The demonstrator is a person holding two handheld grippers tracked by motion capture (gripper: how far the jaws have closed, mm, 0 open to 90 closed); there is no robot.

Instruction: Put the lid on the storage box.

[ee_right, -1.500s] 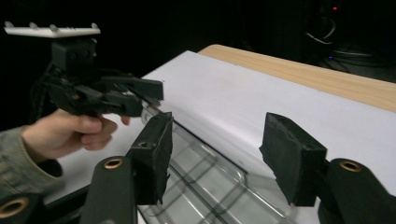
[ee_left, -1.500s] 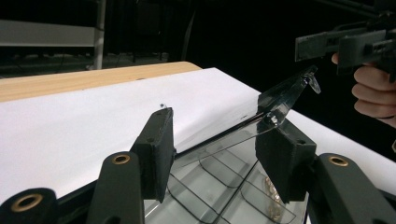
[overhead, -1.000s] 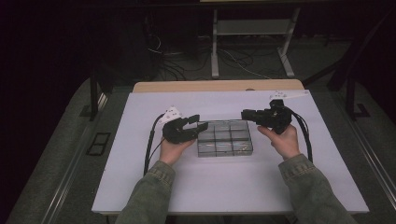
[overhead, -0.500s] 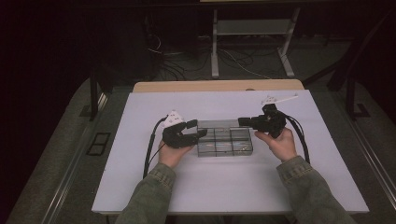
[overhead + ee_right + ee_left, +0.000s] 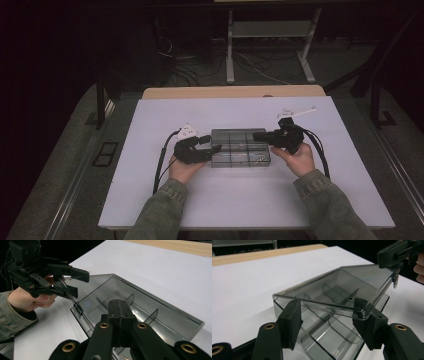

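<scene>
**Item:** smoky clear box [image 5: 240,152] with divided compartments and a hinged lid [image 5: 342,287]. It lies on the white desk [image 5: 225,210], directly between the two tongs.

**Left tongs** [image 5: 214,145]: at the box's left end, spread part-way, having just been opening. The lid's raised end lies between the pads [image 5: 292,315] and close against them. No firm squeeze can be made out.

**Right tongs** [image 5: 256,136]: at the opposite end, pressed together, pinching the thin edge of the lid at its far corner.

**Step in hand:** the lid is being swung on its hinge and stands tilted partway above the compartments. It appears to be carried by the right tongs.

**Next move calls for:** probably keeping the right pinch firm while the left pads either leave the lid's end or settle on it. The base must not slide on the desk.

**View notes:**
- Left gripper view: shows the lid's tilt, the dividers beneath it, and the right tongs meeting the far corner.
- Right gripper view: shows the left hand and its tongs straddling the lid's edge.
- High view: shows the layout, but the lid's tilt is not readable there.
</scene>
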